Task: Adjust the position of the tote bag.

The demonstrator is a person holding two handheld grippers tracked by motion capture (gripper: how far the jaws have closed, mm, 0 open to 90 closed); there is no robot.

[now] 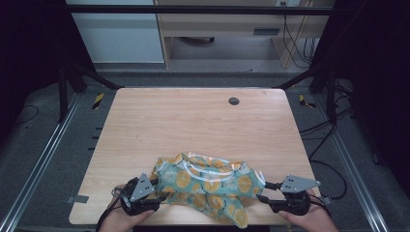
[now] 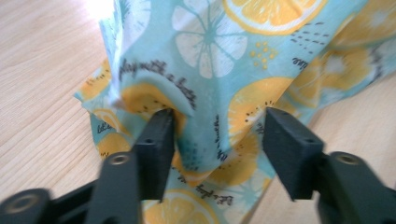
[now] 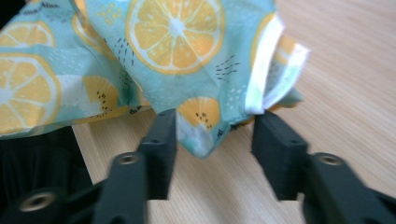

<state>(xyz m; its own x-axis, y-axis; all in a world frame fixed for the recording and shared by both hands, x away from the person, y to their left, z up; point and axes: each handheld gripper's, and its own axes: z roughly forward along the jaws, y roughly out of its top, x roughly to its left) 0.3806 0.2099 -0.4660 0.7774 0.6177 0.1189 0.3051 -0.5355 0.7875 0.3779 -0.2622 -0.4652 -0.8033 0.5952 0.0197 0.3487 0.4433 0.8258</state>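
A: What could go wrong here?

B: The crumpled lemon-print cloth (image 1: pixel 208 181) lies bunched at the near edge of the wooden table (image 1: pixel 193 121), one corner hanging over it. If either claw closes on several layers at once, the folds would likely drag along and the cloth could slip off the edge — a judgement, not something seen.

A: And the claws?

B: The left gripper (image 2: pixel 217 135) stands partly open, a fold of cloth between its jaws, unpinched. The right gripper (image 3: pixel 212 135) is likewise parted — a corner hangs between its jaws, loose.
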